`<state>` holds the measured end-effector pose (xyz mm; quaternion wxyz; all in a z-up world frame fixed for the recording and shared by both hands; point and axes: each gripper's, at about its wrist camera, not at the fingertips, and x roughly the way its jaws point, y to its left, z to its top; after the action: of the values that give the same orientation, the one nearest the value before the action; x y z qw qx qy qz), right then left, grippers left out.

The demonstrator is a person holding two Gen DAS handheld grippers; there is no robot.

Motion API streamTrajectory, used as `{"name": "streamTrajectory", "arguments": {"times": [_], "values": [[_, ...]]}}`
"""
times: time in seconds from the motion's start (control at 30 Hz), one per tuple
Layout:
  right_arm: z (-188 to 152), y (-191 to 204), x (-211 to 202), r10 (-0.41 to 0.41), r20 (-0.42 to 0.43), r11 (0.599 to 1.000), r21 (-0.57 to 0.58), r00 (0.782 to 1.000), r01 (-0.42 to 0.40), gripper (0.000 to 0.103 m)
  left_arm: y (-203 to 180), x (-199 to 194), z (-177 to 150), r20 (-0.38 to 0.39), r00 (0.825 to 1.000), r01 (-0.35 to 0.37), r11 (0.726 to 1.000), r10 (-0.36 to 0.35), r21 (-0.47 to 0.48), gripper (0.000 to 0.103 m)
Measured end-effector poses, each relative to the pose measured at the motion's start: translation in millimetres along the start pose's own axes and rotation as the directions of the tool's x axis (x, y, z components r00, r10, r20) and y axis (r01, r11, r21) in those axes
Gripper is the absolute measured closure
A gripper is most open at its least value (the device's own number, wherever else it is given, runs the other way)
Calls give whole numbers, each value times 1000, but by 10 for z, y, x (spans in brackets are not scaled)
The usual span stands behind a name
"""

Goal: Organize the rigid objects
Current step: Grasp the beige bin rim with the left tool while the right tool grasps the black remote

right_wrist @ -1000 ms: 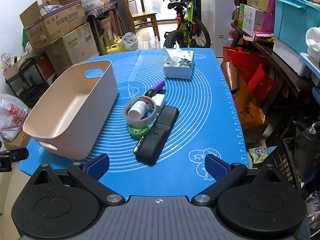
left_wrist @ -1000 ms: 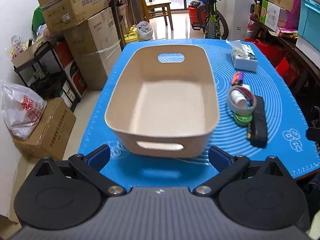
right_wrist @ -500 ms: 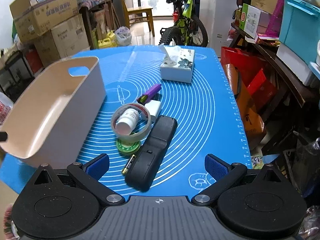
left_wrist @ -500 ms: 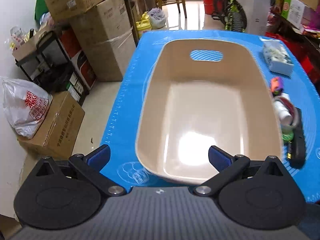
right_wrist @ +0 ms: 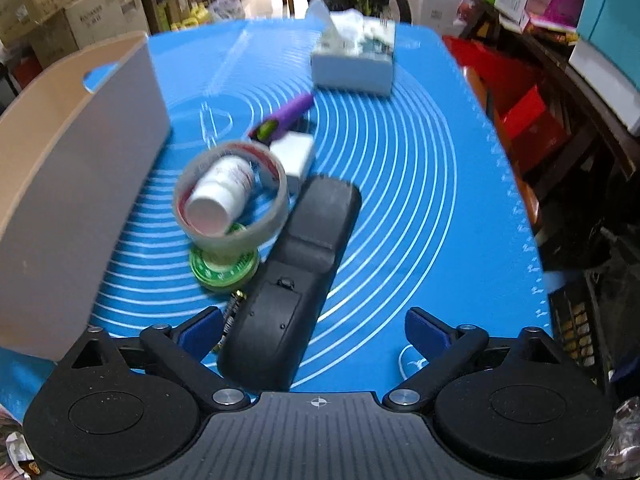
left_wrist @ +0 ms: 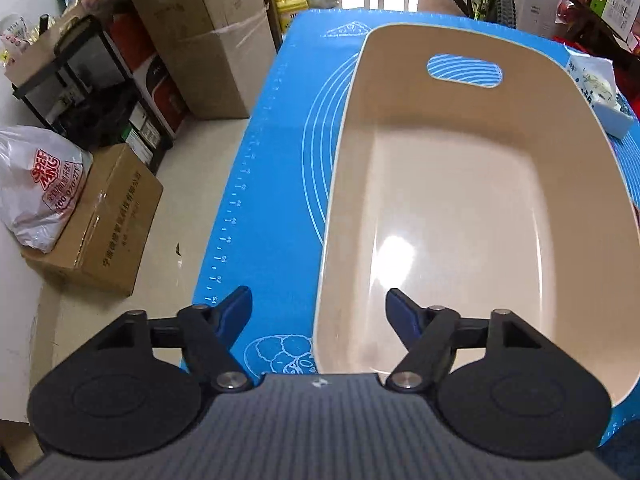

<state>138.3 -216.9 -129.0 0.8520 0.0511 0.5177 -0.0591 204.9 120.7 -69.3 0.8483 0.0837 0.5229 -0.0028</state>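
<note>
- Beige bin (left_wrist: 452, 184) sits on the blue-matted table (left_wrist: 272, 152), its near-left rim between the left hand-held gripper (left_wrist: 319, 312) fingers, which have just been closing, not yet pinching.
- Right hand-held gripper (right_wrist: 314, 330) hangs wide open, empty, over the black remote (right_wrist: 296, 280).

Bin (right_wrist: 76, 184) stands left on the mat (right_wrist: 400, 184); bottle (right_wrist: 222, 192) inside tape roll (right_wrist: 232, 196); tissue box (right_wrist: 354, 60) behind.
</note>
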Motion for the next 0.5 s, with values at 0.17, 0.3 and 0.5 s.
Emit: {"name": "streamTrajectory", "arguments": {"times": [0.17, 0.3, 0.5], "values": [[10, 28, 137, -9, -25, 1000, -6, 1000, 9, 9, 35, 66, 8, -34, 999, -6, 1000, 7, 3, 64], [52, 45, 200, -1, -44, 1000, 4, 999, 1, 12, 71, 65, 16, -47, 998, 35, 999, -36, -12, 72], [103, 80, 279, 1, -37, 1000, 20, 999, 0, 19, 59, 73, 55, -54, 996, 65, 998, -66, -25, 84]]}}
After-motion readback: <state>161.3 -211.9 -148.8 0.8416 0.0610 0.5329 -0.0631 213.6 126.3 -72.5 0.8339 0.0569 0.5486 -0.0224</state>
